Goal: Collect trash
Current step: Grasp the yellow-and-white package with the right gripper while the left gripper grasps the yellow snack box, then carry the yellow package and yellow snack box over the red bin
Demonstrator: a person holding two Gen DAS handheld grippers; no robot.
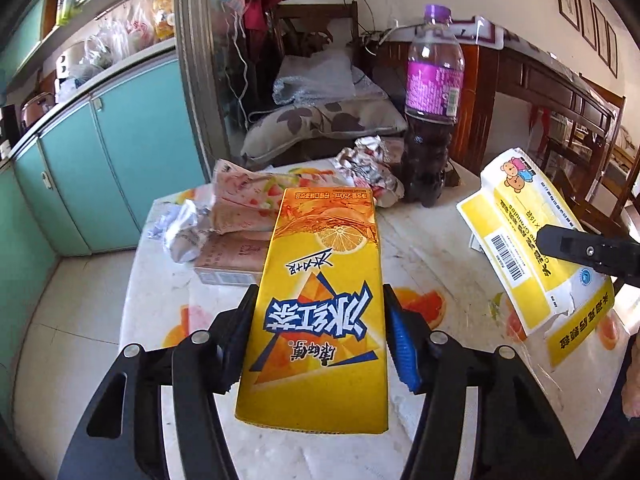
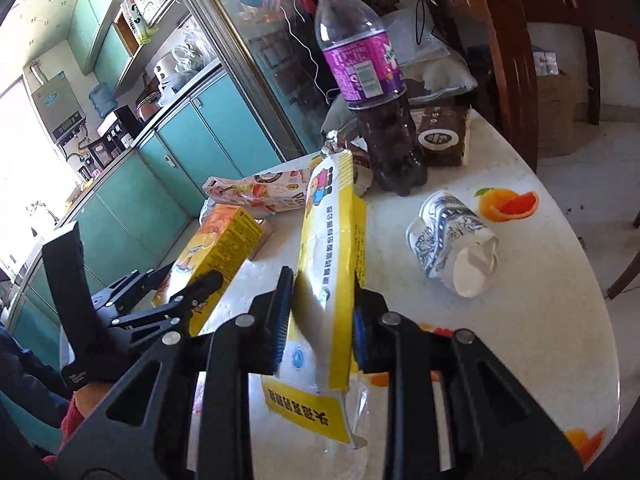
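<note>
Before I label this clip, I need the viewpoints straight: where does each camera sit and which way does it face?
Left wrist: on the left gripper, facing over the table; its fingers clamp the iced tea carton.
Right wrist: on the right gripper, looking across the table; its fingers clamp the yellow tissue wrapper, person's sleeve at lower left.
Shared: carton, wrapper, purple bottle, each other's gripper.

My left wrist camera looked close along its tongs (image 1: 318,332) across the worktop (image 1: 432,248) toward the teal cabinets, my right one likewise from the right, both sharing the purple bottle (image 1: 434,92) and yellow carton (image 2: 212,256).
</note>
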